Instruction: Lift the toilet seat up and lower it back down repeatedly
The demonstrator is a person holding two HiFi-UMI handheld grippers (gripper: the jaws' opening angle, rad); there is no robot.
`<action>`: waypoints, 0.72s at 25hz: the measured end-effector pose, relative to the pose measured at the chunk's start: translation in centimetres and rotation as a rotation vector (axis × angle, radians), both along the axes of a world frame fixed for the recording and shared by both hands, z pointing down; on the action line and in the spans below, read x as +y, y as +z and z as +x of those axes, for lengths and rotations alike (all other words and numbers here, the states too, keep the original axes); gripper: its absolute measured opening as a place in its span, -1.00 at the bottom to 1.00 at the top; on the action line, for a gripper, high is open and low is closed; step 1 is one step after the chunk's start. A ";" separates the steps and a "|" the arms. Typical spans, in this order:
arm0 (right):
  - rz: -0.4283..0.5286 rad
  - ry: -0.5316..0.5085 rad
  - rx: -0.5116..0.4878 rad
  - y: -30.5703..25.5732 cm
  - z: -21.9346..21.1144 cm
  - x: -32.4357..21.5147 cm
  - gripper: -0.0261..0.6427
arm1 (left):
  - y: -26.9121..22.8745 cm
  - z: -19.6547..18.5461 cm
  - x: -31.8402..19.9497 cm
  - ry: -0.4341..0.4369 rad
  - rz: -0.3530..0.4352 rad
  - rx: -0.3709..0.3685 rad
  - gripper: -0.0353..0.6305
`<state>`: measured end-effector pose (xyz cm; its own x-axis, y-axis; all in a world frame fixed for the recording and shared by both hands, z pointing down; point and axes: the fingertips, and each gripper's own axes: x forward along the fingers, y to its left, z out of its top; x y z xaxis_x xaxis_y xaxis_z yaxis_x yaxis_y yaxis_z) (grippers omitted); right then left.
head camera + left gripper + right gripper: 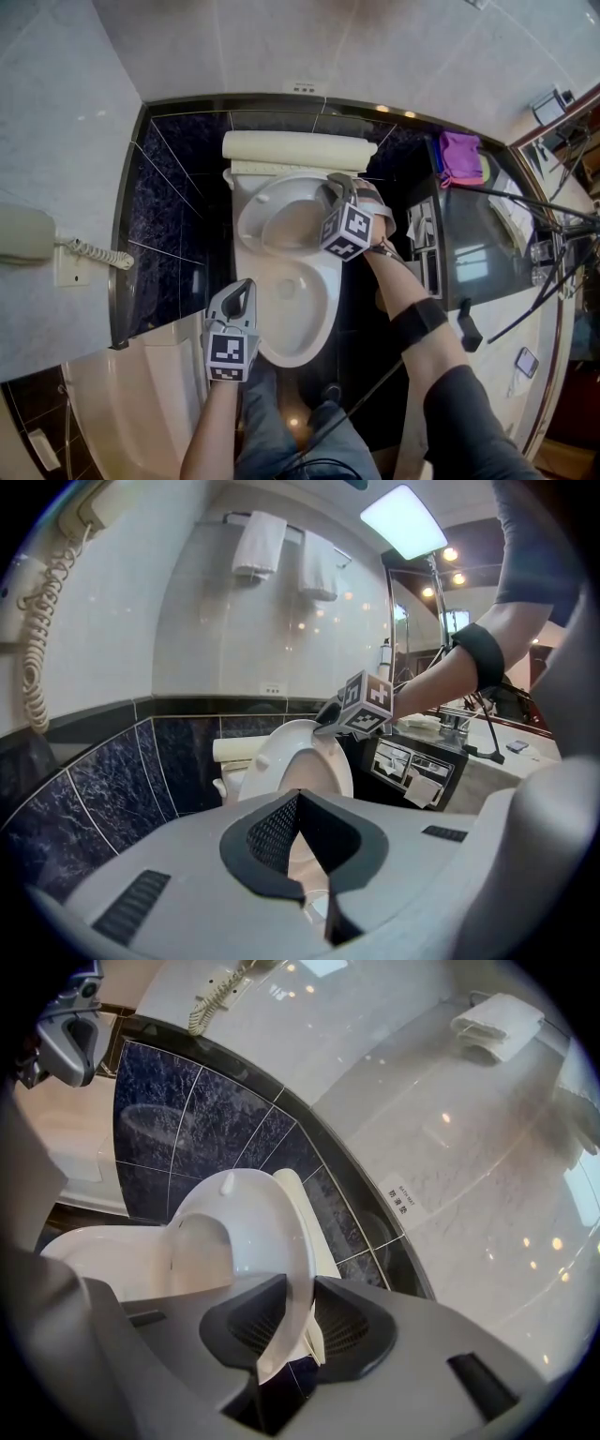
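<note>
Bathroom drill: nearest the camera, the left gripper [247, 284] is held shut and empty over the front rim of the bowl [323, 305]. Beyond it, the toilet seat [251, 225] is seen raised at a slant above the bowl, its right-hand edge pinched between the half-closed jaws of the right gripper [333, 185]. Only a thin strip of rim is gripped, so a slip could drop the seat hard onto the porcelain. Behind, little travel is offered before the cream back section [295, 145] and the dark tiled wall [178, 187]. The counter [487, 253] crowds the right forearm, while more room is seen on the left.
</note>
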<state>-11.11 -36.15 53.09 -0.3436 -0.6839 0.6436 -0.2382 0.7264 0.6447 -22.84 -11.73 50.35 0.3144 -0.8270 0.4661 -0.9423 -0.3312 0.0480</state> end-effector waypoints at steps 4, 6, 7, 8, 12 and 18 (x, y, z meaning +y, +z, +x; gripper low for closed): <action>0.006 0.004 0.002 -0.3 0.0 0.6 -0.59 | 0.3 0.8 0.1 0.012 -0.005 0.000 -0.89; 0.018 -0.003 0.008 -0.5 0.1 1.2 -0.59 | 0.7 1.2 0.4 0.012 -0.014 0.003 -0.89; 0.023 -0.008 0.015 -0.6 0.2 1.6 -0.59 | 1.0 1.4 0.6 0.012 -0.022 0.005 -0.89; 0.027 -0.013 0.022 -0.6 0.4 2.1 -0.59 | 1.2 1.7 0.9 0.013 -0.029 0.007 -0.89; 0.053 -0.037 0.041 -1.0 0.7 4.5 -0.60 | 2.1 2.6 2.1 0.011 -0.056 0.016 -0.89; 0.082 -0.065 0.051 -2.0 1.3 9.0 -0.63 | 3.1 3.7 3.8 0.000 -0.083 0.021 -0.89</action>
